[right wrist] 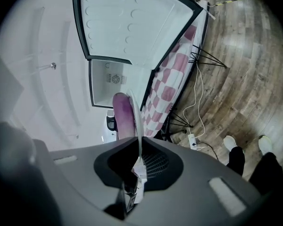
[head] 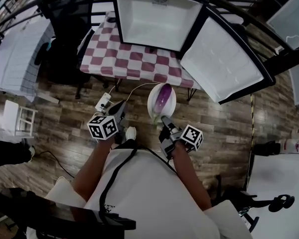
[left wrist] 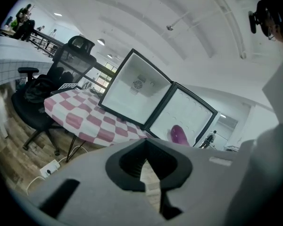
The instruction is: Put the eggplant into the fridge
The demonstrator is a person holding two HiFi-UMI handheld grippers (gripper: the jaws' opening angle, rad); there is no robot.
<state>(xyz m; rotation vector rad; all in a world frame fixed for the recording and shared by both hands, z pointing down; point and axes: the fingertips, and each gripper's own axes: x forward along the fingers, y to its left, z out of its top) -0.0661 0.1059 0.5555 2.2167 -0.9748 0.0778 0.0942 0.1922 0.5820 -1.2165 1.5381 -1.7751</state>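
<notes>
Right gripper (head: 165, 121) is clamped on the near rim of a white round plate (head: 153, 108). It carries the purple elongated eggplant (head: 163, 97) just beyond its jaws, long axis pointing ahead to the open white mini fridge (head: 157, 19) on the red-checked table (head: 124, 59). We judge a straight push forward. Left gripper (head: 120, 108) is closed, empty, alongside.
</notes>
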